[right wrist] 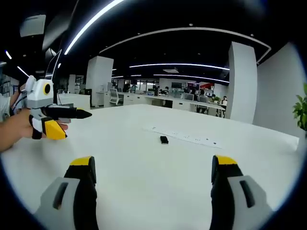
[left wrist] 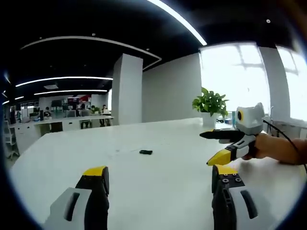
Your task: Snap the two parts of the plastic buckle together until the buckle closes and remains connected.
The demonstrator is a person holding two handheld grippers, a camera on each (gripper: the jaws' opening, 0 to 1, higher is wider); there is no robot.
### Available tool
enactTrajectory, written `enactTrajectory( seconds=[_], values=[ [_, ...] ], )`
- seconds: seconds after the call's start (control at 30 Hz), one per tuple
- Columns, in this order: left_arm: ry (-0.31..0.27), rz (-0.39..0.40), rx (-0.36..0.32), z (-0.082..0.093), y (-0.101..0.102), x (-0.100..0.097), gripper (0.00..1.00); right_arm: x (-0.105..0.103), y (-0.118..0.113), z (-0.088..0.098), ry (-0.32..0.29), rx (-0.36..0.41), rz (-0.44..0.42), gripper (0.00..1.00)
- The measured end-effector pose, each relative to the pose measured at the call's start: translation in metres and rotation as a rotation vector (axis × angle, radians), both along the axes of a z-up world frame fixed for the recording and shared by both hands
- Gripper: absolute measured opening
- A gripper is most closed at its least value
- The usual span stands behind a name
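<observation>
Meanwhile, both grippers are being held above the white table (left wrist: 144, 191), the left gripper (left wrist: 158, 179) and right gripper (right wrist: 153, 167) with jaws spread, nothing pinched. Well ahead, the small dark buckle (left wrist: 146, 152) is lying on the table.

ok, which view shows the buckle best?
The right gripper view: the buckle lies between its open jaws as a compact dark block on the white table. The left gripper view shows it smaller and flatter, left of centre.

We look low across the white table (left wrist: 144, 187) from opposite sides; both views share its middle.
</observation>
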State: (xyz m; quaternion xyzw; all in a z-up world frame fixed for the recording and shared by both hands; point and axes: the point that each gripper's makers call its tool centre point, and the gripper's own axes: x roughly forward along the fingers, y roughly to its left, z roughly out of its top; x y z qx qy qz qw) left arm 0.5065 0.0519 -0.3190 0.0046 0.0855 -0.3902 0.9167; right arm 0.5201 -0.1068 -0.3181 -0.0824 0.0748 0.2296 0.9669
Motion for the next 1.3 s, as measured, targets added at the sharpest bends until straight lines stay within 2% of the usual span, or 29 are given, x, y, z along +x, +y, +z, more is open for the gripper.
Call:
enactTrajectory(
  seconds=[0.07,0.17,0.27,0.3,0.43,0.67,0.77,0.97,1.1,1.13,1.3],
  values=[
    [-0.019,-0.026,-0.016,0.006,-0.004,-0.012,0.87,0.000,-0.002,0.001,-0.001,0.010,-0.001,1.00],
    [-0.047,-0.031,-0.004,0.007,-0.005,-0.017,0.91,-0.010,0.000,0.001,0.000,0.015,0.005,1.00],
    [-0.039,-0.051,0.013,0.002,-0.008,-0.020,0.91,-0.012,-0.001,0.000,0.001,0.012,0.007,1.00],
    [-0.045,-0.059,0.039,-0.001,-0.011,-0.025,0.93,-0.015,-0.002,0.000,-0.001,0.014,0.008,1.00],
    [-0.047,-0.060,0.041,0.000,-0.013,-0.026,0.99,-0.021,-0.003,-0.003,0.003,0.010,0.008,1.00],
    [-0.041,-0.051,0.053,-0.004,-0.006,-0.040,0.99,-0.023,0.001,-0.001,-0.011,0.004,0.015,1.00],
    [-0.057,-0.036,0.075,-0.007,0.000,-0.051,0.99,-0.031,0.006,-0.002,-0.011,-0.003,0.029,1.00],
    [-0.057,-0.015,0.075,-0.006,0.005,-0.045,0.99,-0.046,0.003,-0.005,-0.010,-0.011,0.032,1.00],
    [-0.079,0.024,0.065,-0.002,0.012,-0.040,0.99,-0.057,-0.003,-0.001,-0.020,-0.001,0.022,1.00],
    [-0.075,0.020,0.050,-0.001,0.012,-0.044,0.99,-0.049,-0.008,-0.002,-0.021,0.003,0.018,1.00],
    [-0.043,0.021,0.054,-0.008,0.014,-0.055,0.99,-0.054,-0.015,-0.004,-0.022,-0.007,0.008,1.00]
  ],
)
